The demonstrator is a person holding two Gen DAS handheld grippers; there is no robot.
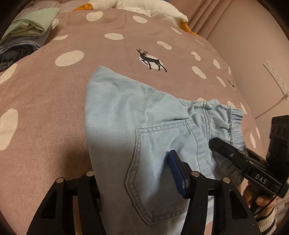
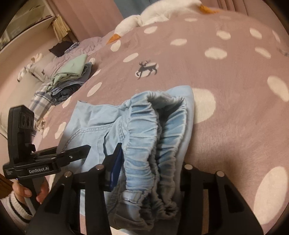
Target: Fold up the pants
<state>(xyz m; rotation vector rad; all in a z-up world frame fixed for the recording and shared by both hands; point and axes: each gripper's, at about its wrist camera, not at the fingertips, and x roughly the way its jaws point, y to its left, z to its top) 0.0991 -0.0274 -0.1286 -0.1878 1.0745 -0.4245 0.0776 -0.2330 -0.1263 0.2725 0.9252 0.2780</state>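
The light blue denim pants [image 1: 126, 117] lie folded on the pink dotted bedspread [image 1: 45, 90], back pocket up, elastic waistband [image 1: 234, 124] at the right. My left gripper [image 1: 137, 173] stands with jaws apart around the near edge of the pants; only its blue pad [image 1: 178, 173] shows, the other fingertip is hidden under cloth. My right gripper [image 2: 150, 170] straddles the bunched waistband [image 2: 157, 137], jaws apart, with one blue pad [image 2: 115, 164] showing. Each gripper shows in the other's view: the right one [image 1: 227, 151] and the left one [image 2: 72, 153].
A stack of folded clothes [image 2: 70, 79] with a green piece on top sits at the bed's far left, also in the left wrist view [image 1: 27, 27]. A white plush goose [image 2: 144, 16] lies at the head of the bed. A wall [image 1: 252, 45] borders the right side.
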